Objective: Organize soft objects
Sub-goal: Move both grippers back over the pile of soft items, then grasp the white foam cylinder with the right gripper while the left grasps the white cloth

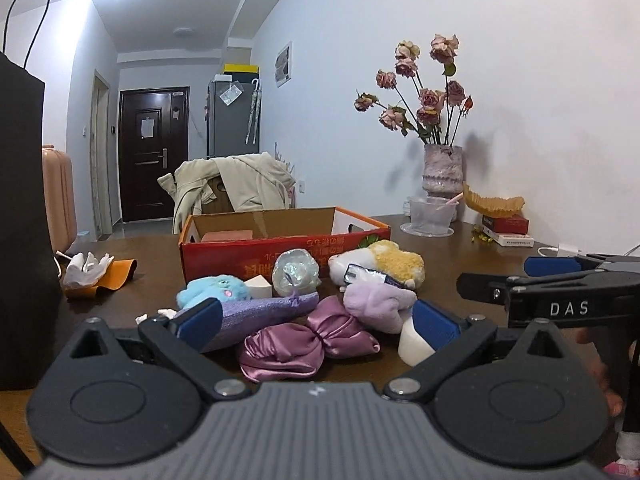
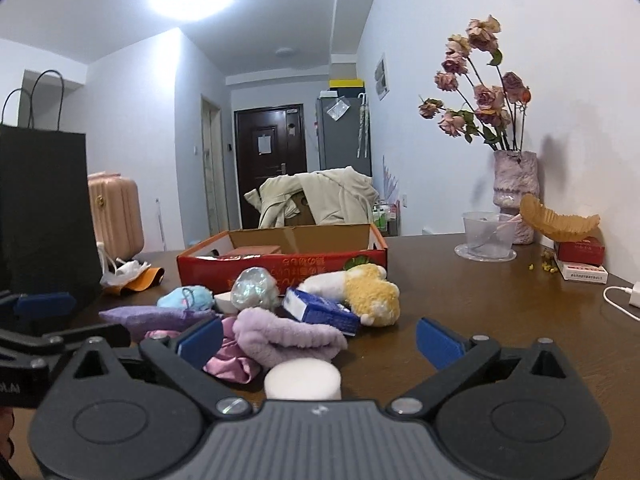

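Note:
A heap of soft things lies on the brown table in front of a red cardboard box (image 1: 280,250) (image 2: 276,270). It holds a pink satin bow (image 1: 308,344) (image 2: 232,364), a lilac plush (image 1: 376,304) (image 2: 288,338), a purple pouch (image 1: 260,312), a blue plush (image 1: 216,290), a shiny crinkled ball (image 1: 296,272), a yellow-white plush (image 2: 368,292), a blue-white packet (image 2: 320,310) and a white foam cylinder (image 2: 302,380). My left gripper (image 1: 318,324) is open, low before the bow. My right gripper (image 2: 320,340) is open, just behind the foam cylinder.
A tall black paper bag (image 1: 24,220) stands at the left. White gloves on an orange cloth (image 1: 96,272) lie beside it. At the right back are a vase of dried roses (image 1: 442,172), a plastic bowl (image 1: 430,216), stacked boxes (image 1: 506,230) and a white charger (image 2: 632,296).

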